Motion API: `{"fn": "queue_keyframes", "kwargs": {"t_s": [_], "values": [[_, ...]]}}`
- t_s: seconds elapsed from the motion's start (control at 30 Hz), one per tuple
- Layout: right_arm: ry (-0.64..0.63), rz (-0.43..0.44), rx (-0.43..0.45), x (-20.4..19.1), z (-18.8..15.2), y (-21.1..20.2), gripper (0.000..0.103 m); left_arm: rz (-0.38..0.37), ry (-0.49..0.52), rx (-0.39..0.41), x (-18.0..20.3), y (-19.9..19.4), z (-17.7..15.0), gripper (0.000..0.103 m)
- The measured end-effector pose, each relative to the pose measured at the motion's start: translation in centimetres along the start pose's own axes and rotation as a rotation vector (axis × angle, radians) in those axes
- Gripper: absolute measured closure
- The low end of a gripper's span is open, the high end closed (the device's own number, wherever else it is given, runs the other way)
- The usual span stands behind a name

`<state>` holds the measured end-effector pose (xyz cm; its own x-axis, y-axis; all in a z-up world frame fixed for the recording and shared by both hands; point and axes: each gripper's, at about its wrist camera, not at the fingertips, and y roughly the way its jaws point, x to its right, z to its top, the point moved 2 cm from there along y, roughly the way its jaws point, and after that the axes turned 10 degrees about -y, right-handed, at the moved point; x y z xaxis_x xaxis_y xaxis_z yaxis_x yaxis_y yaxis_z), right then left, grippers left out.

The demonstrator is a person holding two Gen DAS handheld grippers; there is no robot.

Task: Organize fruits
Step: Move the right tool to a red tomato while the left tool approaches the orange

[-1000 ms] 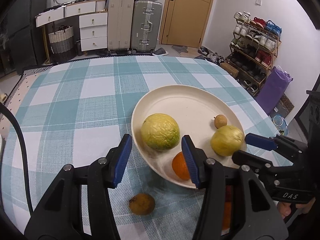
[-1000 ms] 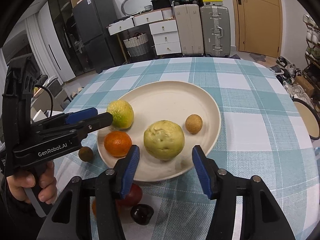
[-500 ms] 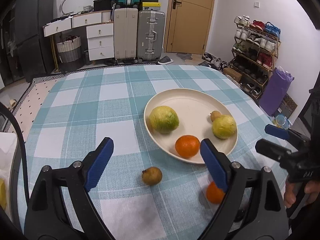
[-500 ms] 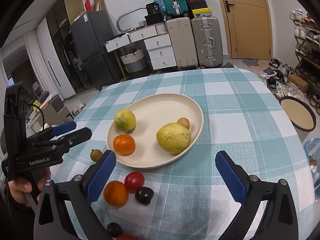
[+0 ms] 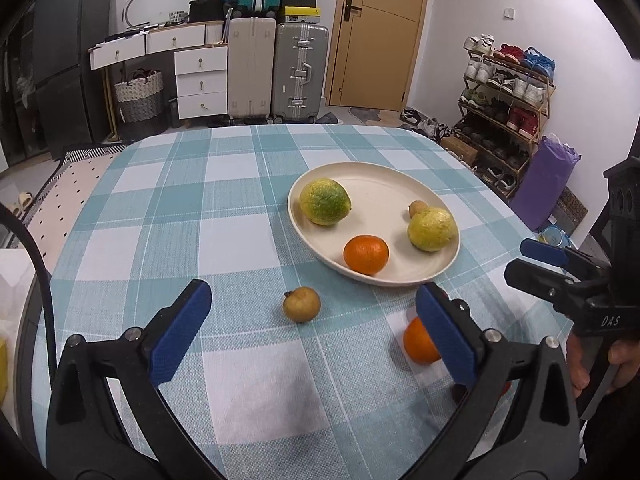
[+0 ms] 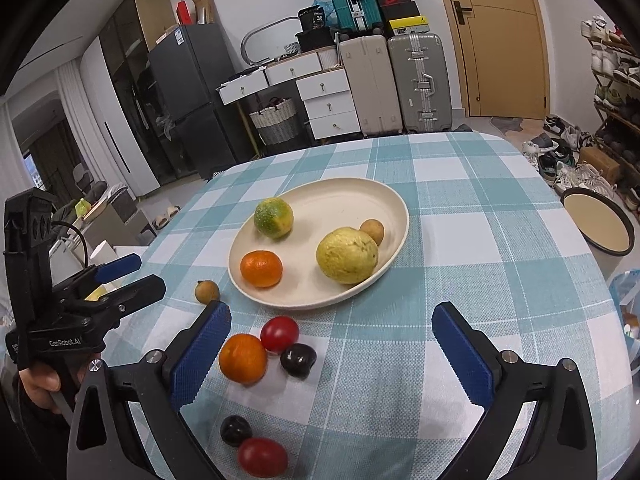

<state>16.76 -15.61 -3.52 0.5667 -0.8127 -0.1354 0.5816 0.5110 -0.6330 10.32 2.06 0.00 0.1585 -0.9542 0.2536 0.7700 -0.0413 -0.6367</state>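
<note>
A cream plate (image 6: 360,200) (image 5: 384,176) on the checked tablecloth holds a green-yellow citrus (image 6: 273,217), an orange (image 6: 261,268), a yellow guava (image 6: 347,255) and a small brown fruit (image 6: 372,231). Loose on the cloth lie a small brown fruit (image 5: 302,304), an orange (image 6: 243,358), two red fruits (image 6: 279,334) (image 6: 262,457) and two dark fruits (image 6: 298,360) (image 6: 236,431). My left gripper (image 5: 316,340) is open and empty, just short of the loose brown fruit. My right gripper (image 6: 332,360) is open and empty over the loose fruits.
The table's far edge faces suitcases (image 5: 302,72), white drawers (image 5: 200,76) and a door. A shoe rack (image 5: 504,100) stands right. A round tray (image 6: 598,222) sits on the floor beyond the table's right edge.
Both grippers have pulled back from the plate and opened wide. The citrus and the guava that sat between their fingers now rest free on the plate.
</note>
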Motion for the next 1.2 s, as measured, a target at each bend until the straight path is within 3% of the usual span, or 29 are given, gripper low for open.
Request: {"fn": "queue_keyframes", "kwargs": {"t_s": [0.47, 0.87, 1.2], "values": [[0.004, 0.006, -0.027, -0.7, -1.2, -0.7, 0.000, 0.023, -0.010, 0.014, -1.1, -1.6, -2.1, 0.001], [-0.010, 0.017, -0.107, -1.5, -3.7, -0.8, 0.000, 0.018, 0.004, -0.026, -0.8, -2.1, -4.0, 0.001], [-0.108, -0.001, -0.186, -3.3, -6.2, -1.6, 0.000, 0.012, 0.019, -0.068, 0.7, -1.5, -5.6, 0.001]]}}
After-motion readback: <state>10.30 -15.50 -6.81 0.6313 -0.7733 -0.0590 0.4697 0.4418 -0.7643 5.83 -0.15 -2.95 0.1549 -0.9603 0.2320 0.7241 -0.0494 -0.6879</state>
